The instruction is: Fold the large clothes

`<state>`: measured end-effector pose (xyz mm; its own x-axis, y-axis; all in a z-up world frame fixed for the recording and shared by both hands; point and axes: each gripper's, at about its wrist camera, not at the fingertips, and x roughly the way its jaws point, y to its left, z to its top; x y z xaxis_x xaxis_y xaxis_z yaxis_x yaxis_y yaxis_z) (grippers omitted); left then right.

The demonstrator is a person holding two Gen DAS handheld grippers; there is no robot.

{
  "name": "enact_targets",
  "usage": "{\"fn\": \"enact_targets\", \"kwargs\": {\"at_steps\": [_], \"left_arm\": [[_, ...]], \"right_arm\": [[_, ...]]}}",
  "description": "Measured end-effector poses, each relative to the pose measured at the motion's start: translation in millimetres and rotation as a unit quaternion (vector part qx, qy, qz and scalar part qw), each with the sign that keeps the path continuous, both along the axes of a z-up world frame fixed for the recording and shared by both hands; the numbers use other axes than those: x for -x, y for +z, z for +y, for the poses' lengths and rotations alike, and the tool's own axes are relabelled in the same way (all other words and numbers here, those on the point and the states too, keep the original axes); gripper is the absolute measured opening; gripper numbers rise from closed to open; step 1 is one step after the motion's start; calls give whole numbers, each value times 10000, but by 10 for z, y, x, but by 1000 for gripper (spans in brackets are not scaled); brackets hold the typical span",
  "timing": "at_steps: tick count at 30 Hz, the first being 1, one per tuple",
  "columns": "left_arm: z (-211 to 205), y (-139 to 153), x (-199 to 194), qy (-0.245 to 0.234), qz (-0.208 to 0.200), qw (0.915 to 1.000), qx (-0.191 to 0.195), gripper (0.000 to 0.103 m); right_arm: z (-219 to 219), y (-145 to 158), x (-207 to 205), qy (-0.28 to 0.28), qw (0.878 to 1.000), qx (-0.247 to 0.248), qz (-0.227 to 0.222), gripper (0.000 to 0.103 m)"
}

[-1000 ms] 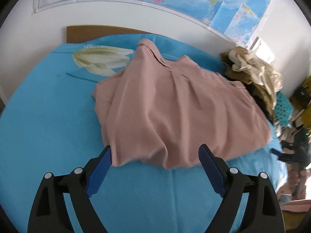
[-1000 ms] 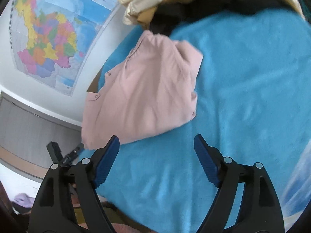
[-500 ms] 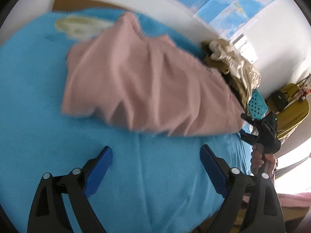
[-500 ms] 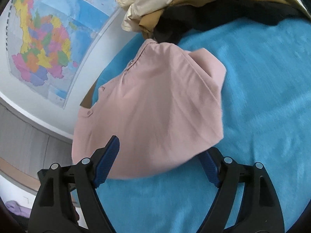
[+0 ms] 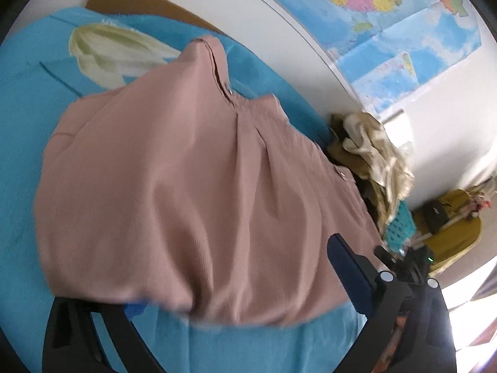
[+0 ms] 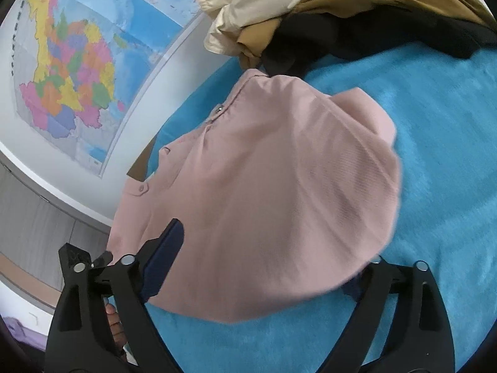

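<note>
On blue bedding point(image 5: 18, 143), both tools (jaws just widening) straddle the pink garment point(image 5: 192, 186).

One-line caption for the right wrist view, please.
Right gripper, jaws just opening wide, straddles the near edge of the pink garment on the blue blanket.

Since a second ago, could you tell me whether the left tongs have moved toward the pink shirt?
Yes. The left tongs have closed in on the pink shirt; its near hem, once beyond the fingertips, now drapes between the open jaws, which have just been widening.
</note>
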<state>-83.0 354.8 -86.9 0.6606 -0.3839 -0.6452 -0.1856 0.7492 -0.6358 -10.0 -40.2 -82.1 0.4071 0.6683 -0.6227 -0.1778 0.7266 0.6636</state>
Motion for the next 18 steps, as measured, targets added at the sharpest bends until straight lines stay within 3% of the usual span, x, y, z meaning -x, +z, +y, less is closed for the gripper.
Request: {"fn": "enact_targets", "kwargs": {"at_steps": [6, 10, 12, 16, 18], "left_arm": [[-187, 42, -173, 204, 206, 9955, -907, 96], [-175, 29, -209, 234, 216, 9945, -1001, 96], [-162, 23, -211, 219, 211, 9943, -1018, 96], [-168, 18, -225, 213, 208, 9942, -1037, 96], [-172, 19, -229, 203, 198, 9940, -1053, 96]], "right_arm": [[95, 3, -60, -44, 9999, 96, -131, 91], [102, -17, -99, -54, 9998, 111, -158, 86], [101, -32, -108, -68, 9998, 114, -156, 77], [50, -102, -178, -109, 9999, 79, -37, 45], [-2, -142, -210, -134, 9999, -73, 64, 43]]}}
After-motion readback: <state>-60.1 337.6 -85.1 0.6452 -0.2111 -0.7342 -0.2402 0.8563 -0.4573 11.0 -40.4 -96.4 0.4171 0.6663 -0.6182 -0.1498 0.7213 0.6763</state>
